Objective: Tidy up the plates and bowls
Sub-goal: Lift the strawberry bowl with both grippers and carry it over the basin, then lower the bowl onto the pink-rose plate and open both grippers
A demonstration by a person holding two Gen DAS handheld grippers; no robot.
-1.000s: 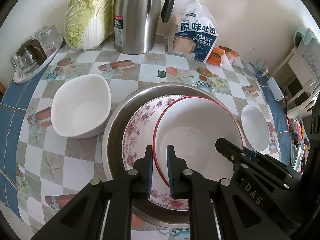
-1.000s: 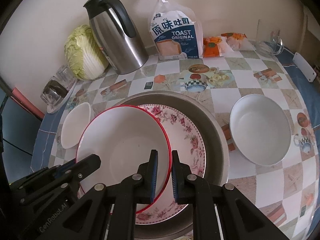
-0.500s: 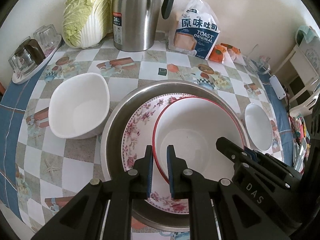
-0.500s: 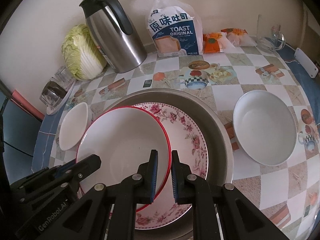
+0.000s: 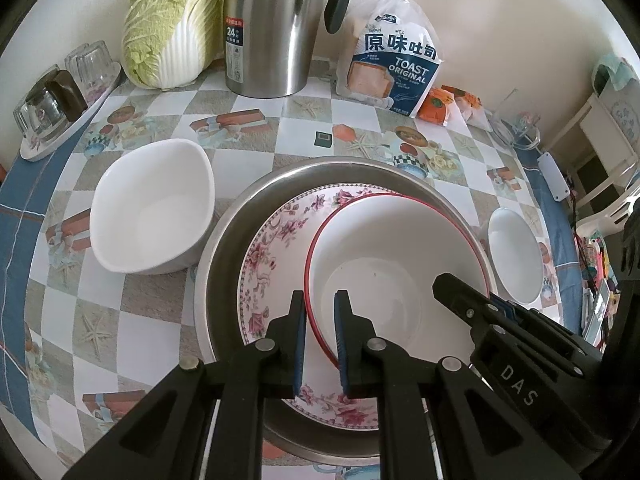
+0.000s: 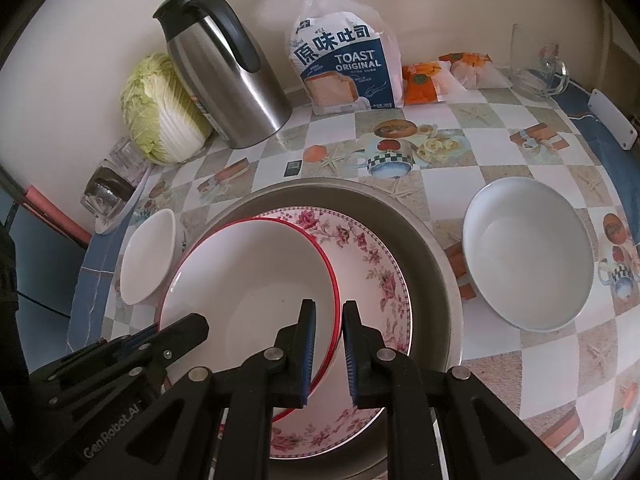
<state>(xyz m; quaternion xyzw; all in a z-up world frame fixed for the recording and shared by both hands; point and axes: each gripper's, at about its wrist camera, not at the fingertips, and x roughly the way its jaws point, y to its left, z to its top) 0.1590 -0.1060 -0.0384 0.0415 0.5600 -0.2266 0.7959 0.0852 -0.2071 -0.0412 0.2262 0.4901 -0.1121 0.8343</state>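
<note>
A white deep plate with a red rim (image 5: 400, 248) (image 6: 248, 272) lies on a floral plate (image 5: 276, 240) (image 6: 376, 272) inside a steel basin (image 5: 224, 272) (image 6: 432, 248). My left gripper (image 5: 320, 296) is shut on the plate's left rim. My right gripper (image 6: 329, 304) has the right rim between its pads, and its jaws are opening. Each gripper shows in the other's view, the right gripper (image 5: 460, 292) and the left gripper (image 6: 192, 324). A squarish white bowl (image 5: 152, 208) (image 6: 148, 256) sits left of the basin, a round white bowl (image 5: 516, 256) (image 6: 528, 256) right of it.
Along the back wall stand a cabbage (image 5: 172, 24), a steel thermos jug (image 5: 272, 28), a bag of toast (image 5: 392, 64) and orange snack packs (image 6: 424, 80). A tray of glasses (image 5: 60, 104) is at the far left, a glass mug (image 6: 540, 68) at the far right.
The right gripper's jaws stand a touch wider apart. Both hands and the red-rimmed plate have kept their places.
</note>
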